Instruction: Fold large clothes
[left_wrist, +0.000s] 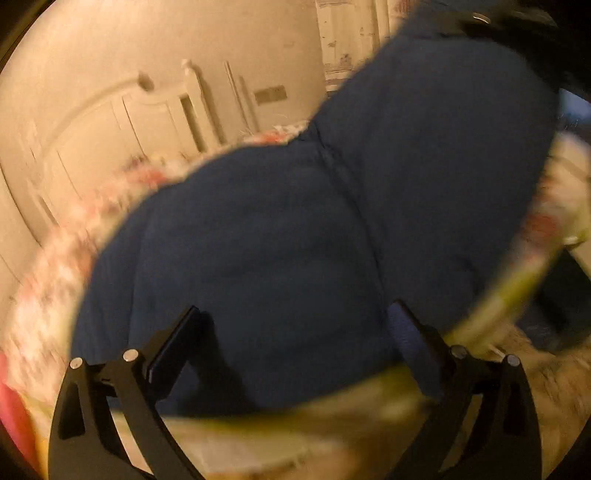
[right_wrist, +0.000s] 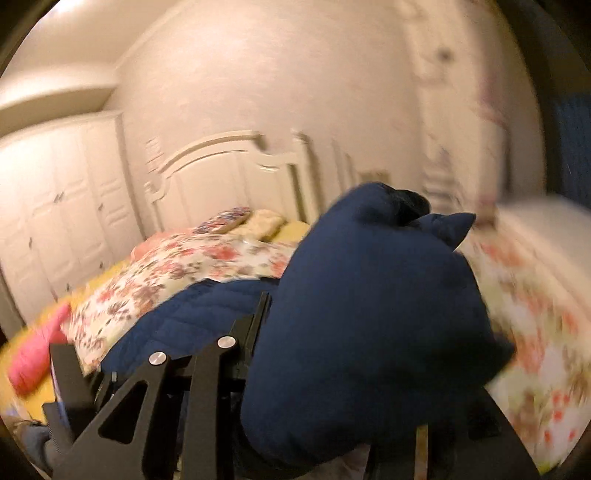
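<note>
Both jaws: right gripper (right_wrist: 332, 369) was clamped on the puffy navy quilted jacket (right_wrist: 369, 314), left gripper (left_wrist: 291, 332) gaped. Soft, floppy stuff; I'd grab hems.

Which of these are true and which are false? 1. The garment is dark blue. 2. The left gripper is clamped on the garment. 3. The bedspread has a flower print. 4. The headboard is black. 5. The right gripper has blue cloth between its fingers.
1. True: the garment is dark blue.
2. False: the left gripper stands open; the garment lies past its spread fingers.
3. True: the bedspread shows red and brown flowers.
4. False: the headboard is white.
5. True: the right gripper has a bunched fold of the garment between its fingers.
</note>
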